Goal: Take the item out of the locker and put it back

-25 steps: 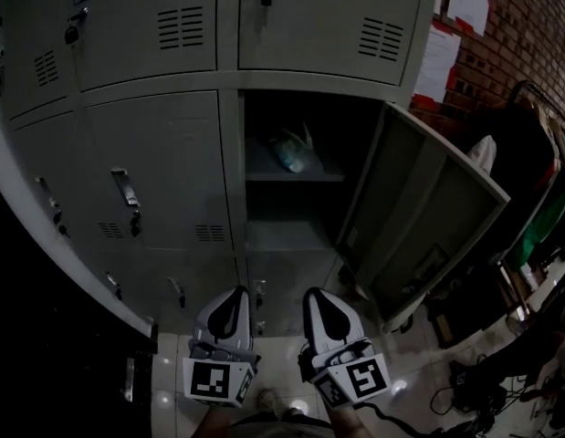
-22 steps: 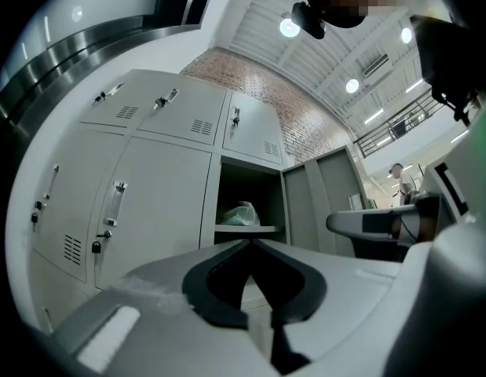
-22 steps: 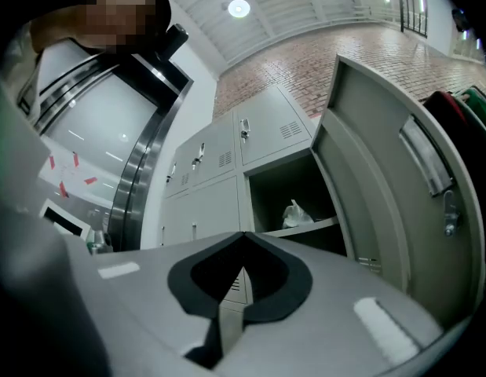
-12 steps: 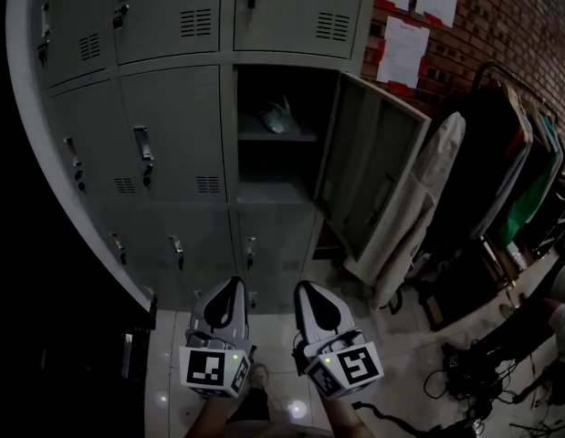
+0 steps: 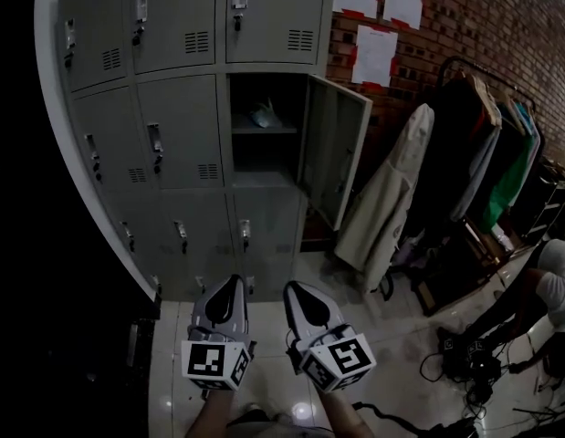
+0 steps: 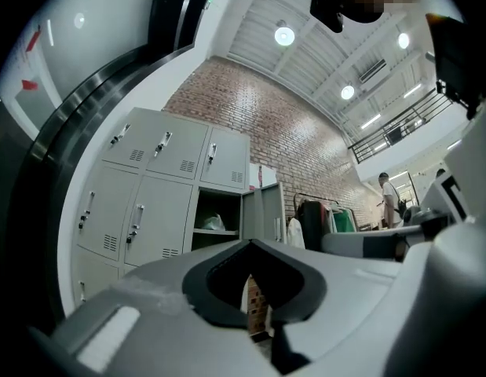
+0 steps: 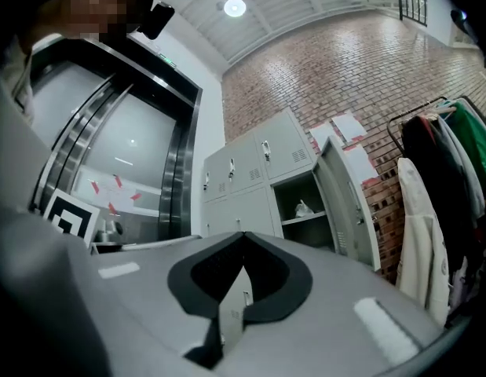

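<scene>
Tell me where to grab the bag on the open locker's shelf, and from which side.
Probably its raised, crumpled top: the bag looks soft and lies on the shelf. Come straight in through the open front; the door stands swung out to the right.

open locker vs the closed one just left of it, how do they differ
The open locker has its door swung out rightward; the closed locker is shut, handle showing. The open locker shows a shelf with a pale bag on it; the closed locker hides its inside. Both are grey, in one row.
</scene>
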`<state>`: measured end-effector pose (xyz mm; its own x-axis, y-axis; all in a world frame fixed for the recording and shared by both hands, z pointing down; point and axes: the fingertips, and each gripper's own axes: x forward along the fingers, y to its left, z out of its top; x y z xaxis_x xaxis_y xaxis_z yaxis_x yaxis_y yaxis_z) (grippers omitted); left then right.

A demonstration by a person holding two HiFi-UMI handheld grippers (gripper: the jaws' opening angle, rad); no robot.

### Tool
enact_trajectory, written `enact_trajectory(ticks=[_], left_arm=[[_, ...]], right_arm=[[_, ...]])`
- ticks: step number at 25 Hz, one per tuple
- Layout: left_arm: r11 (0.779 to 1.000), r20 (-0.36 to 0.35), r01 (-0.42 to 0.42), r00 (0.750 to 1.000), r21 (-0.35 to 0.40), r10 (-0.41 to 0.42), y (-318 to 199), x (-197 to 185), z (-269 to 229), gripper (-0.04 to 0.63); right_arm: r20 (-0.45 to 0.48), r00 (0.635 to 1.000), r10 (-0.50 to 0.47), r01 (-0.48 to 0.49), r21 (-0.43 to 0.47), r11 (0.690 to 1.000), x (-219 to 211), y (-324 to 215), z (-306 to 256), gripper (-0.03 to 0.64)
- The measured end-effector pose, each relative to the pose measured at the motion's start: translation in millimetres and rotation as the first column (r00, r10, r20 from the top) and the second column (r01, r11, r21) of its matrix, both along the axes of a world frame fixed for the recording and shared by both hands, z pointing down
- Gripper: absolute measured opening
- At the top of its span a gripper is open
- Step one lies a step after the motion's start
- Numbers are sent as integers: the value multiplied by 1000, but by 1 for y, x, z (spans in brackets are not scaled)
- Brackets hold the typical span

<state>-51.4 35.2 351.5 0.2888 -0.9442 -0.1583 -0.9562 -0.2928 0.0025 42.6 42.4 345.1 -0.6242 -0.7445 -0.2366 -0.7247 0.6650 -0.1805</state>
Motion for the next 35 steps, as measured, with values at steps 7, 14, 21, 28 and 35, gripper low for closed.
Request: enact_trajectory(ticks=[7, 14, 21, 28, 35], left_arm=[[1000, -13, -18, 1000, 8, 18, 47, 7, 1, 5], [1000, -20, -3, 1000, 20, 3, 78, -5, -4, 5], [1000, -27, 11, 1000, 16, -10, 88, -15, -1, 5], [1000, -30, 14, 999, 15, -14, 87, -18, -2, 5], [1000, -35, 2, 999, 6, -1, 81, -19, 3, 5]], right_arm=[[-27, 1000, 8, -9, -15, 1000, -4, 55, 9, 3], [3, 1000, 25, -25, -27, 999, -3, 71, 5, 2], [-23, 999, 39, -39, -13, 999, -10, 79, 2, 2], [-38, 999, 34, -36, -29, 999, -15, 82, 7, 2], [-44, 998, 51, -53, -42, 998, -15, 76, 13, 2]])
